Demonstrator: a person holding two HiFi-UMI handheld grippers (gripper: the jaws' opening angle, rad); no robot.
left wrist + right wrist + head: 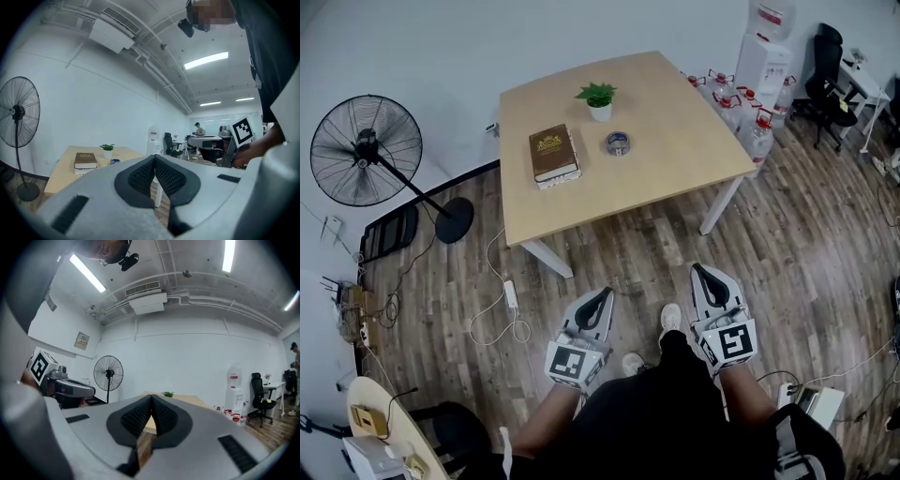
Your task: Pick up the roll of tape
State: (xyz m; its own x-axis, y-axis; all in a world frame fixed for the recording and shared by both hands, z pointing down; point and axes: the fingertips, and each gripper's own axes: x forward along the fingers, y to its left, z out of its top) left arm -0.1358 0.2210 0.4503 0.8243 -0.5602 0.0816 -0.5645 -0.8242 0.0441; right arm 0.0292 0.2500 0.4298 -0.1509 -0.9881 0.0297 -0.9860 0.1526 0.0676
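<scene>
Roll of tape (pixel 618 142) sits on the desk (pixel 675 178) close to the middle. It's at about 3 o'clock from the brown book (pixel 553 155) and 5 o'clock from the little potted plant (pixel 599 100), touching neither. All the desk surface from its 3 to 6 o'clock is bare.

Left hand-held gripper (pixel 602 293) is clenched, pads pressed together with nothing between them. Right hand-held gripper (pixel 703 270) is the same: tips meet, empty. Both are held level, well short of the desk over the wood floor (pixel 628 244), with the tape up at roughly 12 o'clock from them. The left gripper view catches the book, plant and tape (pixel 115 161) far off past its closed tips.

For room, the strip of floor between the person and the near desk edge is open apart from a white power strip (pixel 511 293) and its cable at 9 o'clock of the left hand-held gripper. A standing fan (pixel 366 150) is at 9 o'clock of the desk, and water bottles (pixel 741 103) crowd its 2 o'clock corner.
</scene>
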